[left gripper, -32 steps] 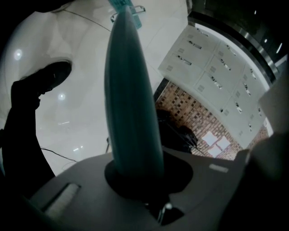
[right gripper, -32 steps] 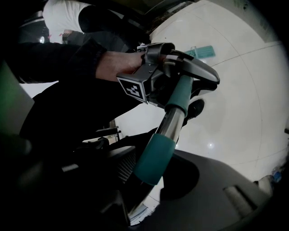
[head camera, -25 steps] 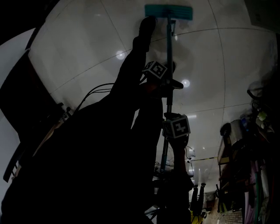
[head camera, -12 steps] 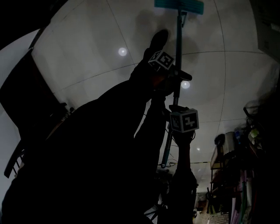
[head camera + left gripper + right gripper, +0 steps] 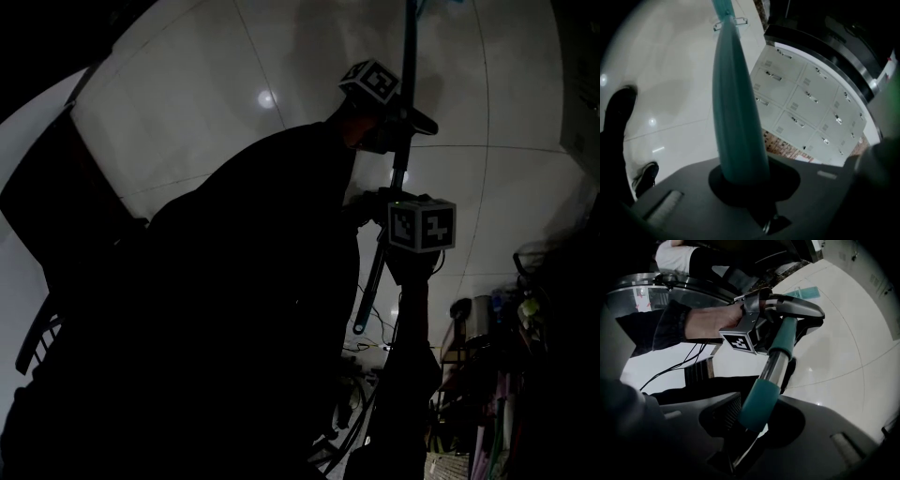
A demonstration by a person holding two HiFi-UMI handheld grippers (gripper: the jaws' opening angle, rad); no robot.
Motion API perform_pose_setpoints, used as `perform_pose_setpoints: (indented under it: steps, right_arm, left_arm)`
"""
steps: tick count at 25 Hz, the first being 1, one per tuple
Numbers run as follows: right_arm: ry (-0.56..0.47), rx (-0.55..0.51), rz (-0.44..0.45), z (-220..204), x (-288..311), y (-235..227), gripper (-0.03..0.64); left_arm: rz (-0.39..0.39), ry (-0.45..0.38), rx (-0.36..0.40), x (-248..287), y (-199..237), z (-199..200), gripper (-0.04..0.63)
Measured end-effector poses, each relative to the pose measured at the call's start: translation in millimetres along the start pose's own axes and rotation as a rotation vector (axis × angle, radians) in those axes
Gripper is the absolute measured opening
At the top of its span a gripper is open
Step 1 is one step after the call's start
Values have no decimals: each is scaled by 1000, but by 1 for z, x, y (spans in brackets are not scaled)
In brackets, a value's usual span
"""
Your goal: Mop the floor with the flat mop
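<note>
Here, both tools are clamped on the mop pole [image 5: 733,103]: the left tool [image 5: 740,176] sits farther along, toward the head, the right tool [image 5: 757,416] behind it. The mop head [image 5: 806,291] seemingly lies flat on the pale floor [image 5: 853,357].

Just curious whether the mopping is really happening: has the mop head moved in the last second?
Yes. In the head view the mop head slid forward, farther past the floor seam, almost out of frame.

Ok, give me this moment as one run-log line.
left gripper: shut on mop handle, nearer mop head | right gripper: shut on mop handle, nearer its end | mop head: flat on floor
</note>
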State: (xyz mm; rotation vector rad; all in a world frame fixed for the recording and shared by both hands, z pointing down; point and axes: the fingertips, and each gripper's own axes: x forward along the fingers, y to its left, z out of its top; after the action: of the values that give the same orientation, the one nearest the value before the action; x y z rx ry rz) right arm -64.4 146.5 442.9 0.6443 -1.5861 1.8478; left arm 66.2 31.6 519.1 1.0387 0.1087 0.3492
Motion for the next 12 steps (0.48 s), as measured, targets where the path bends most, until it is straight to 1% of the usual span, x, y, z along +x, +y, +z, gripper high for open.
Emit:
perform_pose_setpoints:
  steps: [3,6,9,12]
  right_arm:
    - [-13,-12,-9,46,-8,-11,146]
    - [-17,-32,-28,81,-10,-19,141]
    - [-33,-43,-27,104,-13,-27,141]
    - [-51,-44,-5,111,-15,-26,143]
  left_arm:
    - [-32,-52,36,-4,-21,50,43]
    - [-30,-79,65,-12,-36,86,44]
    - [-19,-89,87,-13,-45,108,44]
    - [-10,-87,103,-12,-48,114,46]
